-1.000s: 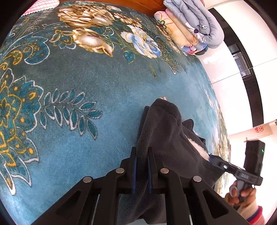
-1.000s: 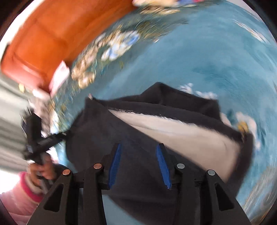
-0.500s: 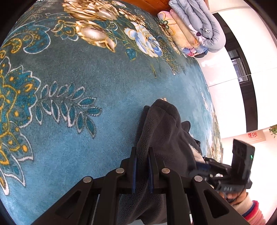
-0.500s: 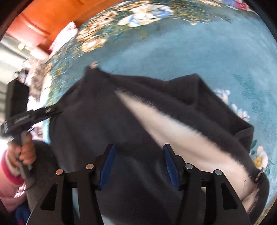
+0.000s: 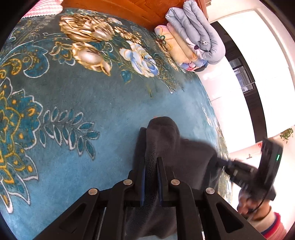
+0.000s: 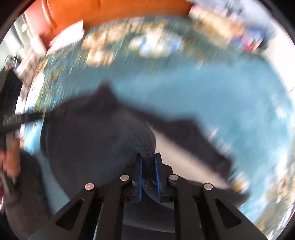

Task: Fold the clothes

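A dark grey fleece garment (image 5: 175, 147) with a pale lining (image 6: 175, 153) lies bunched on the teal floral bedspread (image 5: 92, 103). My left gripper (image 5: 151, 160) is shut on a raised fold at the garment's near edge. My right gripper (image 6: 148, 156) points steeply down; its jaws are closing and the blue pads pinch a hump of the dark fleece. In the left wrist view the right gripper (image 5: 220, 163) is a blur at the garment's right side, held by a hand in a pink cuff. The right wrist view is strongly blurred and shows the left gripper (image 6: 42, 115) at the far left.
A stack of folded quilts (image 5: 193, 42) sits at the far corner of the bed against the orange wooden headboard (image 5: 129, 11). A pink pillow (image 5: 44, 7) lies at the top left. Bright windows stand beyond the bed's right edge.
The right gripper's jaws went from wide open above the garment to pinched on a fold of it, while it swung and rolled. The left gripper keeps its grip and tilted slightly.
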